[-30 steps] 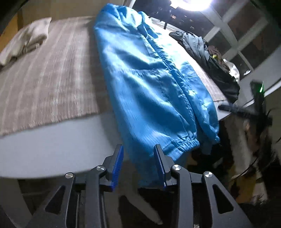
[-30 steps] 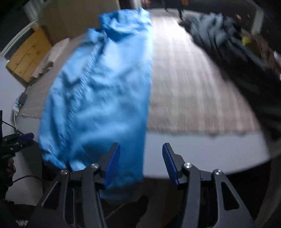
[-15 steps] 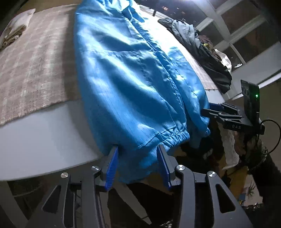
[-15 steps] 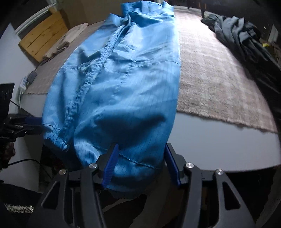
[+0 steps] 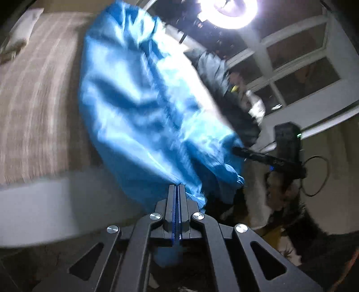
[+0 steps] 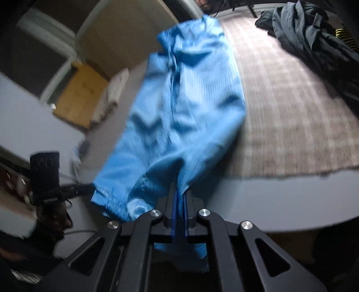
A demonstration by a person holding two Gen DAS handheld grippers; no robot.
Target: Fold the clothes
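A bright blue jacket (image 5: pixel 139 107) lies lengthwise across a beige striped cloth (image 5: pixel 33 107), its hem end lifted off the table's near edge. My left gripper (image 5: pixel 177 187) is shut on the jacket's hem at one corner. My right gripper (image 6: pixel 179 193) is shut on the hem of the same blue jacket (image 6: pixel 184 116) at the other corner. Each view shows the other gripper at the side, the right one in the left wrist view (image 5: pixel 267 157), the left one in the right wrist view (image 6: pixel 67 189). Both views are blurred by motion.
A pile of dark clothes (image 6: pixel 314 40) lies on the right part of the beige cloth (image 6: pixel 291 116). A folded pale garment (image 5: pixel 20 38) sits at the far left. The white table edge (image 5: pixel 44 202) runs in front. A bright lamp (image 5: pixel 228 9) and windows stand behind.
Both grippers went from open around the jacket's hem to shut on it. The hem has lifted off the table edge and the jacket has bunched up.
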